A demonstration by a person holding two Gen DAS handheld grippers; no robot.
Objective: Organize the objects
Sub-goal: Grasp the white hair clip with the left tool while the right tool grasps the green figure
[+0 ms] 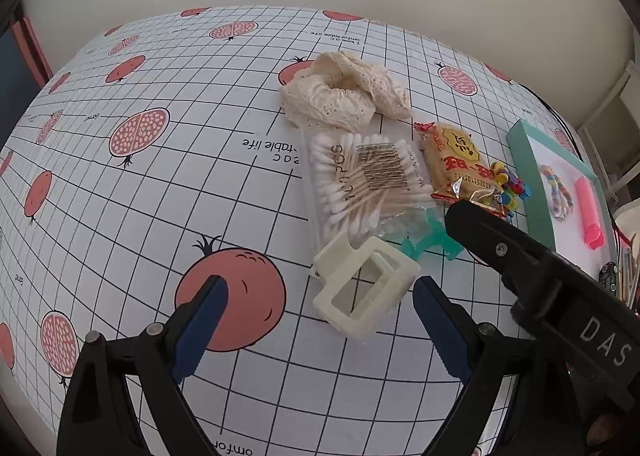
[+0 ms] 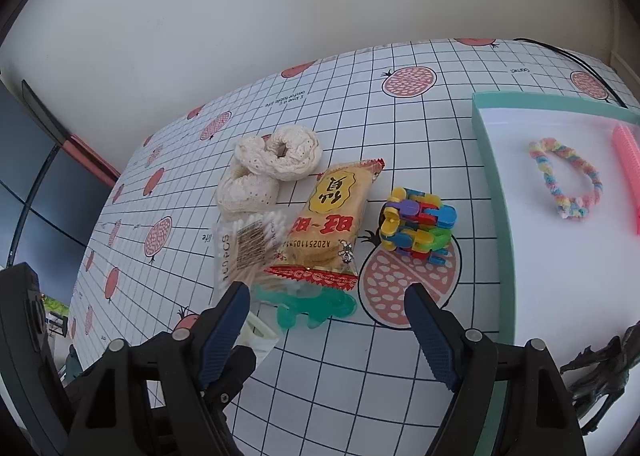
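Desk (image 2: 420,340) with grid cloth; teal tray (image 2: 490,160) at far right already holds a pastel braided loop (image 2: 566,180) and a pink comb (image 2: 628,172), so sorting looks partly done. Left in a mid-desk pile: cream lace scrunchies (image 1: 344,92), cotton swab pack (image 1: 360,184), cracker packet (image 2: 332,220), cream hair claw (image 1: 364,288), colourful block toy (image 2: 418,226), teal clip (image 2: 312,308). Left gripper (image 1: 320,320) and right gripper (image 2: 326,316) both have jaws spread wide, holding nothing, hovering near the pile.

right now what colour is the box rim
Teal box rim, white inside; clearest in the right wrist view.
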